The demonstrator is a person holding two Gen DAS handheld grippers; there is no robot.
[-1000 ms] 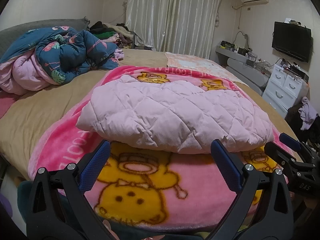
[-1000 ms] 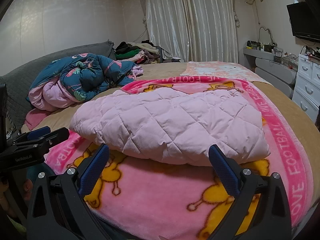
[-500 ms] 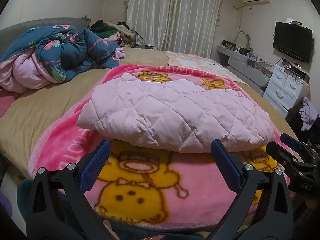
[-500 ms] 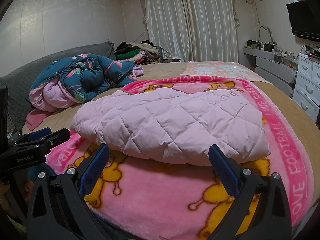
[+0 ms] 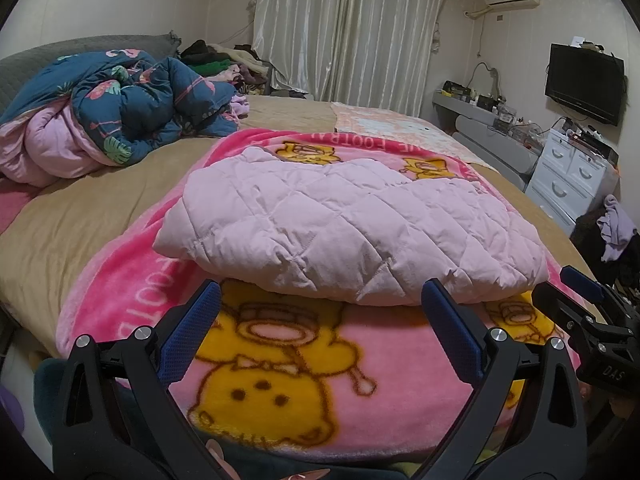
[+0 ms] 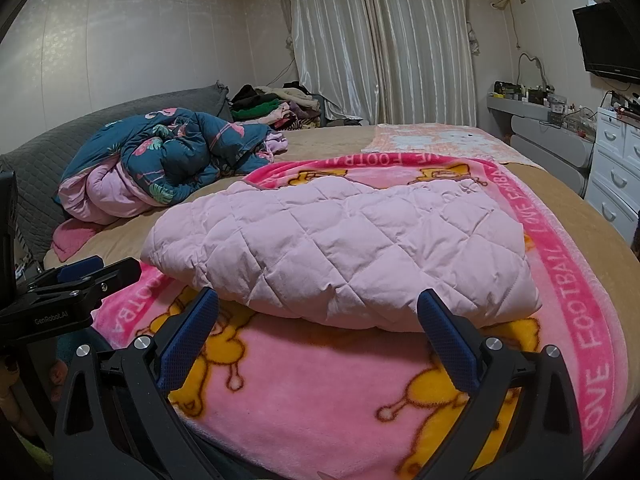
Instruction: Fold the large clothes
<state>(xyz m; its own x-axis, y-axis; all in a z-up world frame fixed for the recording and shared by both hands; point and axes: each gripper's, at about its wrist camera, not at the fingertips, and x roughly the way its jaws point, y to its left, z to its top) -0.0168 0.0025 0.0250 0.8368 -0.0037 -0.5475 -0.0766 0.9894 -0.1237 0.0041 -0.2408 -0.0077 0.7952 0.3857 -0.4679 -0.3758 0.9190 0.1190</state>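
A pale pink quilted garment (image 5: 344, 224) (image 6: 344, 244) lies folded into a thick pad on a bright pink cartoon blanket (image 5: 280, 380) (image 6: 320, 392) spread over the bed. My left gripper (image 5: 320, 304) hovers just short of the garment's near edge, open, with nothing between its blue pads. My right gripper (image 6: 320, 312) stands the same way in front of that edge, open and empty. Each gripper shows at the side of the other's view: the right one (image 5: 592, 320) and the left one (image 6: 68, 292).
A crumpled dark blue floral duvet (image 5: 120, 120) with pink lining lies at the left of the tan bed (image 5: 60, 232). Piled clothes (image 6: 272, 108) sit by the curtains. White drawers (image 5: 572, 176) and a wall television (image 5: 584, 84) stand on the right.
Both grippers have drifted very slightly; the view shifts a little. The garment and blanket lie as before.
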